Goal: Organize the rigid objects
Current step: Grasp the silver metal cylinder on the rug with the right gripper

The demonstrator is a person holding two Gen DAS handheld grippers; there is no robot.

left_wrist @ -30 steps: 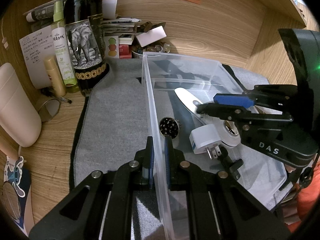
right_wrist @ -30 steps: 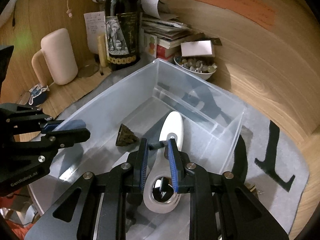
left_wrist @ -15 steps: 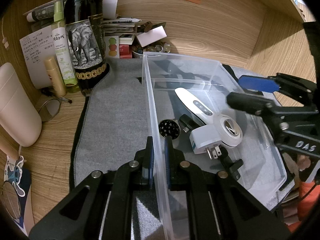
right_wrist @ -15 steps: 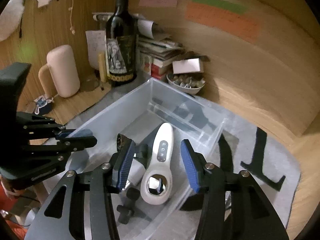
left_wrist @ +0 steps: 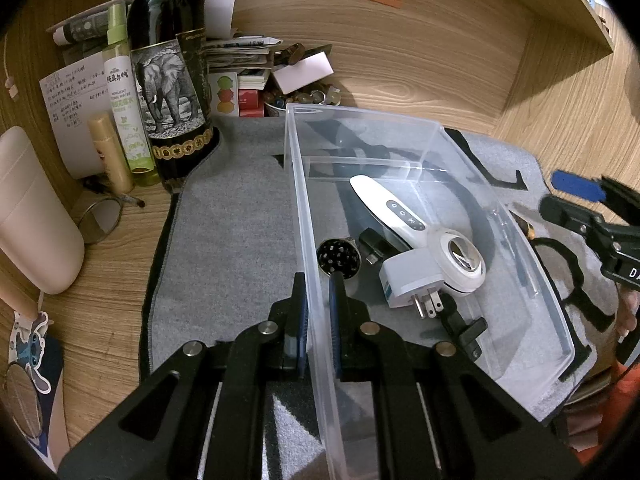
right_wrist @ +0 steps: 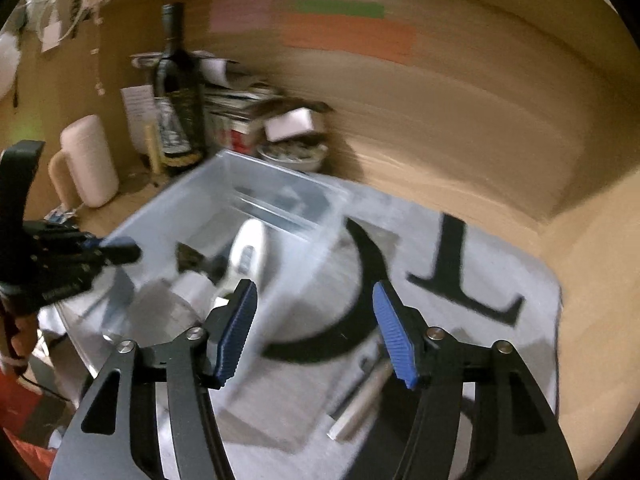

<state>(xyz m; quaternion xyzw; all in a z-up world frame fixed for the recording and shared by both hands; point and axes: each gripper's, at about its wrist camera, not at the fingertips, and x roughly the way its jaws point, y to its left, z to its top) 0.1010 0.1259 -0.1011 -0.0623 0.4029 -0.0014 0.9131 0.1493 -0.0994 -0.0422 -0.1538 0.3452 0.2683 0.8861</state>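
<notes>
- The clear plastic bin [left_wrist: 404, 136] sits on a grey mat [left_wrist: 236, 216] on the wooden worktop [left_wrist: 104, 300], toward 3 o'clock of the left wrist view.
- The left gripper [left_wrist: 318, 312] has its fingers pinching the bin's near long wall, one blue pad outside and one inside.
- Inside the bin lie a white handheld device [left_wrist: 394, 210] with a round head, a white plug adapter [left_wrist: 412, 280] with metal prongs touching that head, a round black perforated piece [left_wrist: 339, 257] just beside the inner finger, and a small black part [left_wrist: 466, 330] at about 5 o'clock of the adapter.
- The right gripper [right_wrist: 316, 332] hangs outside the bin's 3 o'clock wall with its fingers spread wide and nothing between them; the right wrist view is motion-blurred.
- Below those fingers a pale stick-like object [right_wrist: 362, 400] lies on the mat; blur hides what it is.
- At 11 o'clock of the bin stand a dark wine bottle [left_wrist: 170, 76] with an elephant label, a green spray bottle [left_wrist: 126, 104] just beside it, and a small tan tube [left_wrist: 110, 152].
- A bowl of small items [left_wrist: 304, 98] sits just behind the bin's far end.
</notes>
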